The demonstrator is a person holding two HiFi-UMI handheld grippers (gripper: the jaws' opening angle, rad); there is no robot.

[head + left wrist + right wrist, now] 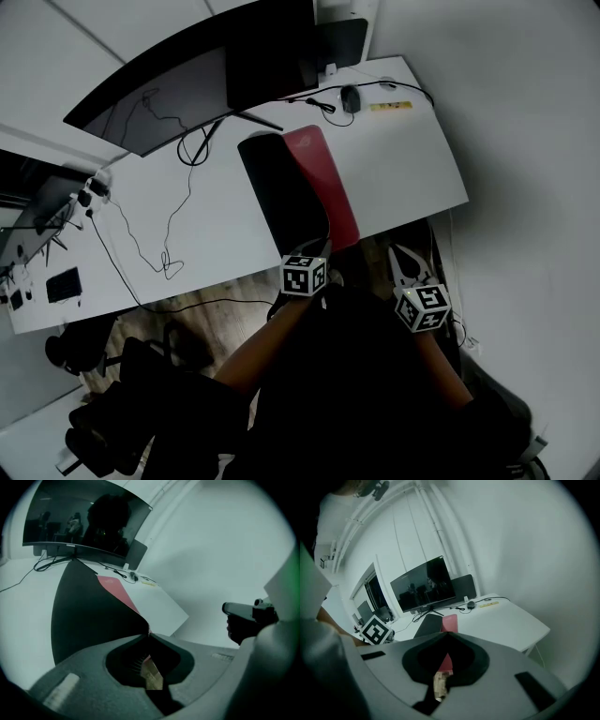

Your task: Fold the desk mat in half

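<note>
Desk mat point(286, 192) lies lengthwise on the white desk point(403, 159), running from the foot of the curved monitor point(187, 75) to the near edge. Most of it shows a black face. A long strip along its right side shows red.

The left tool point(323, 246) sits at the mat's near end, at the desk's edge. In the left gripper view its jaws are closed on the mat's edge point(149, 633), and the black sheet point(89, 606) rises from the desk up to the pinch. The red face shows beyond it.

The right tool point(405, 261) hangs off the desk's near edge, to the right of the left one and apart from the mat. In the right gripper view its jaws point(449, 633) are together with nothing between them. The mat point(426, 625) lies well ahead of them on the desk.

A mouse point(351, 97) and a thin yellow strip point(390, 106) sit near the far right corner, clear of the mat. Loose cables point(159, 234) trail over the desk's left half. Wooden floor point(216, 305) shows below the near edge.
</note>
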